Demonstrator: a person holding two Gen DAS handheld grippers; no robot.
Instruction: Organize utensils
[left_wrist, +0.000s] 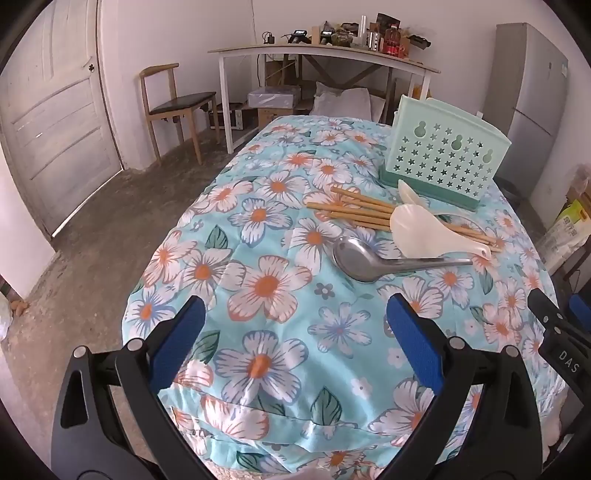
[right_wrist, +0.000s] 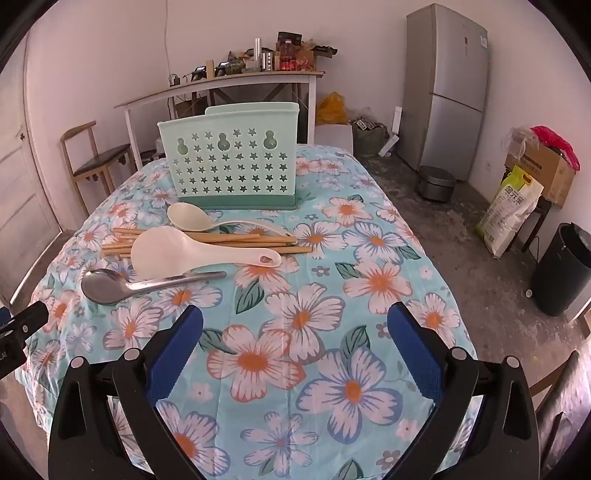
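On the flowered tablecloth (right_wrist: 306, 332) lie a metal spoon (right_wrist: 110, 286) (left_wrist: 360, 264), a wide cream rice paddle (right_wrist: 173, 256) (left_wrist: 421, 234), a smaller white spoon (right_wrist: 188, 218) (left_wrist: 408, 194) and several bamboo chopsticks (right_wrist: 236, 240) (left_wrist: 354, 212). Behind them stands a mint green utensil holder (right_wrist: 231, 166) (left_wrist: 443, 158) with star-shaped holes. My left gripper (left_wrist: 295, 314) hangs open over the cloth, short of the metal spoon. My right gripper (right_wrist: 295, 325) is open too, near the table's front, with nothing between its fingers. The right gripper's finger (left_wrist: 554, 332) shows at the left view's right edge.
A wooden chair (left_wrist: 173, 107) and a white desk (left_wrist: 321, 55) loaded with clutter stand behind the table. A grey fridge (right_wrist: 447, 92), a rice cooker (right_wrist: 436, 182), a rice bag (right_wrist: 511, 210), a cardboard box (right_wrist: 543, 166) and a black bin (right_wrist: 561, 269) are at the right. A door (left_wrist: 55, 122) is at the left.
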